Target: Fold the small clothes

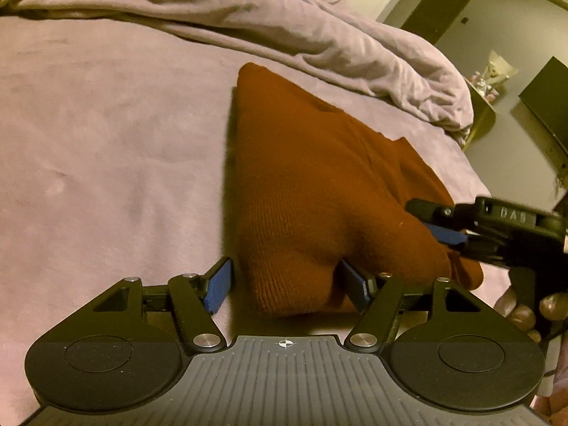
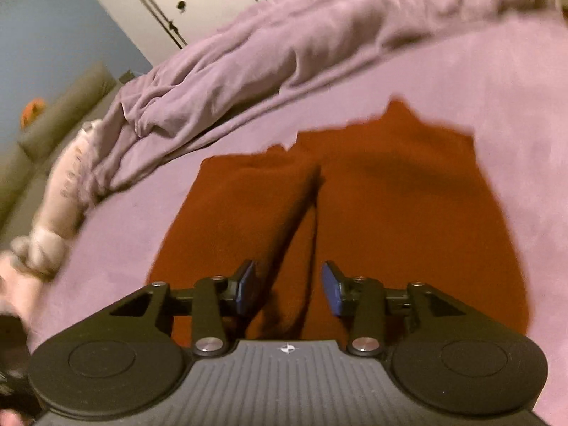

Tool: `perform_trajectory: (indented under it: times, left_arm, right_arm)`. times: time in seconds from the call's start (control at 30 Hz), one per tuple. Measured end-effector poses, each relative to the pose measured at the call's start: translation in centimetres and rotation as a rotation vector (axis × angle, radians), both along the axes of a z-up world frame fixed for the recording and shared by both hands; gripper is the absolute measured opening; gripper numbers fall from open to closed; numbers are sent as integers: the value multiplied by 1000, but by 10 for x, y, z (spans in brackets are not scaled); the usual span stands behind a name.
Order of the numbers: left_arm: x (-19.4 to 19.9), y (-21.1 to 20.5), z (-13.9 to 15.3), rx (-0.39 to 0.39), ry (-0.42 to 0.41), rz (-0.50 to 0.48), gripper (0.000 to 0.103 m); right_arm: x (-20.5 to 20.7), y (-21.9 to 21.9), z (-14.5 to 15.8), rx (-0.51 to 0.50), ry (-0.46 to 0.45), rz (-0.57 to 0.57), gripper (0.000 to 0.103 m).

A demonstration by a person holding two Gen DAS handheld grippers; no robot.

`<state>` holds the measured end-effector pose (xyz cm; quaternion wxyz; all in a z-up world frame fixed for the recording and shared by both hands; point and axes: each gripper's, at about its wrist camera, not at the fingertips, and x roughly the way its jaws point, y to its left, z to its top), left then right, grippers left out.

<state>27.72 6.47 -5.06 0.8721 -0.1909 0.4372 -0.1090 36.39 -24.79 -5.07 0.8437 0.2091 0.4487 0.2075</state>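
**Rust knit garment on the bed, both grippers over its near edge**

A rust-brown knit garment [image 1: 319, 184] lies flat on the mauve bed sheet [image 1: 106, 142], already doubled over w/ a long crease running down its middle, seen clearly in the right wrist view [image 2: 355, 206]. Behind it a rumpled duvet [image 1: 248, 17] of the same mauve is bunched along the far side of the bed.

Left gripper [image 1: 287, 284]: jaws spread wide, blue pads either side of the garment's near corner. The fabric bulges up btwn them, but the pads don't seem to press on it; one pad sits just off the cloth's edge over bare sheet.

Right gripper [image 2: 288, 287]: jaws partly apart, hovering over the near part of the garment, astride the crease. Nothing pinched btwn the pads. From the left wrist view the same tool [image 1: 447, 234] comes in from the right side, fingertips at the garment's right edge, w/ a person's fingers [image 1: 522, 312] on its handle.

Right wrist view is blurred. A pale soft item [image 2: 60, 195] hangs at the bed's edge; can't tell what it is.
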Motion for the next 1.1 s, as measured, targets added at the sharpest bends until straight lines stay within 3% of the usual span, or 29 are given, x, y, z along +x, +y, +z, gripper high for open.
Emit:
perform_trajectory:
  times: [0.1,0.27,0.33,0.37,0.43,0.53,0.67,0.77,0.9,1.1]
  left_arm:
    - [0,-2,0,9,-4,-6,74]
    - [1,-2,-2,6,-2,-11,76]
    - [1,-4,-2,9,-2,-10,77]
    - [0,-6,-2,16,-6,-10,78]
    - [-3,-9,1,28,-9,-15,77]
    - [-11,-19,5,61,-13,-50,79]
    - [-17,-36,6,161,-25,-85,80]
    - [-14,-38,4,156,-11,-56,80]
    - [-8,-39,3,123,3,-27,80]
    - [-7,-50,0,142,3,-52,84]
  right_arm:
    - [12,0,-13,138,69,-2,56]
    - [29,18,-18,188,101,-6,58]
    - [35,29,-15,155,85,5,59]
    - [36,36,-13,128,71,11,58]
    - [38,51,-6,37,19,40,36]
    - [33,69,12,-126,-83,108,18]
    - [11,92,48,-401,-307,190,13]
    - [-1,83,68,-513,-424,169,11]
    - [-1,50,62,-617,-432,106,11]
    - [3,6,16,-711,-348,23,11]
